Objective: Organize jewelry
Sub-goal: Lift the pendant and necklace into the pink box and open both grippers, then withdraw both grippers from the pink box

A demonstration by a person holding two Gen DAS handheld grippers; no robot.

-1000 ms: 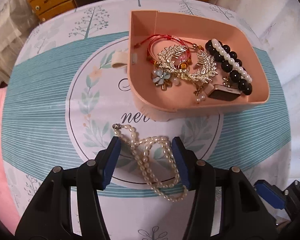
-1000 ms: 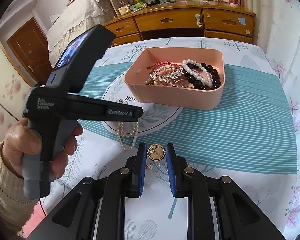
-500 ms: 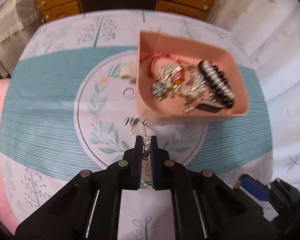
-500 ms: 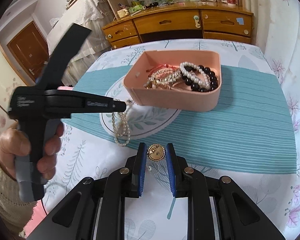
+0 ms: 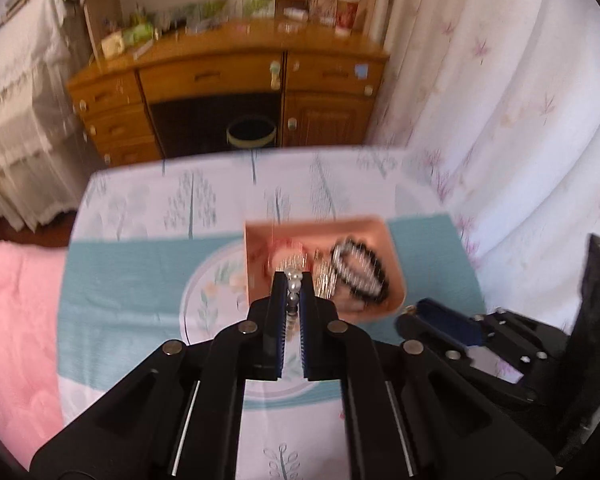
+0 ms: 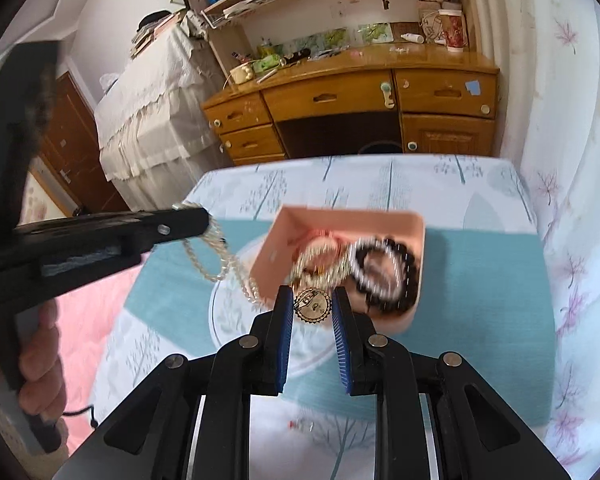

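Observation:
My left gripper [image 5: 293, 280] is shut on a pearl necklace [image 5: 293, 285] and holds it lifted above the table, just in front of the pink jewelry box [image 5: 392, 258]. In the right wrist view the necklace [image 6: 220, 256] dangles from the left gripper [image 6: 196, 220], left of the box [image 6: 416, 240]. My right gripper [image 6: 311, 305] is shut on a round gold brooch [image 6: 312, 306], raised at the box's near edge. The box holds a black-and-white bead bracelet [image 6: 384, 270], a red cord bracelet and gold pieces.
The table carries a white and teal patterned cloth [image 6: 480, 264]. A wooden desk with drawers [image 6: 340, 120] stands behind the table, a white curtain [image 5: 500, 100] on the right, and a pink blanket [image 5: 16, 320] on the left.
My left gripper closed on the pearl necklace and lifted it off the cloth toward the box. My right gripper rose with the gold brooch and moved to the box's near edge.

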